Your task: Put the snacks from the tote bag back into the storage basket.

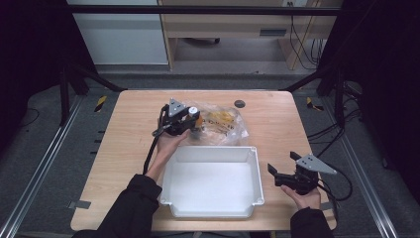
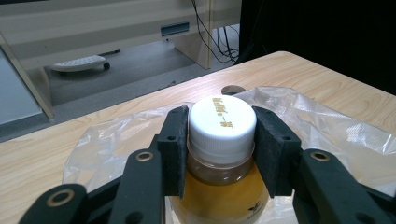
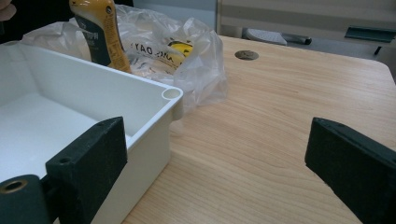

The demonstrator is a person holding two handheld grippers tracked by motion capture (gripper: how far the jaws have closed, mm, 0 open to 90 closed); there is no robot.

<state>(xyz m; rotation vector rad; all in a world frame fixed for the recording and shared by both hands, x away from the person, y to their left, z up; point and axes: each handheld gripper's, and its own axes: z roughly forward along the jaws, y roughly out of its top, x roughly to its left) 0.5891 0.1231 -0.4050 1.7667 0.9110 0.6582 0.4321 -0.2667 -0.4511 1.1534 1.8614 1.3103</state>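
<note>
A small bottle of amber drink with a white cap (image 2: pixel 222 122) is held at its neck by my left gripper (image 2: pixel 222 149), shut on it over a clear plastic bag (image 2: pixel 322 126). From the high view, that gripper (image 1: pixel 190 119) sits behind the white tray (image 1: pixel 257 171), with the bottle cap (image 1: pixel 193 110) showing. In the right gripper view the bottle (image 3: pixel 99 32) stands upright behind the tray wall (image 3: pixel 140 114). My right gripper (image 1: pixel 281 171) rests open beside the tray's right side, nothing between its pads (image 3: pixel 93 158).
The plastic bag (image 1: pixel 225 124) with yellow printed contents lies behind the tray. A round dark grommet (image 1: pixel 239 103) sits in the wooden table (image 1: pixel 277 124) near its far edge. Cables trail off the right side.
</note>
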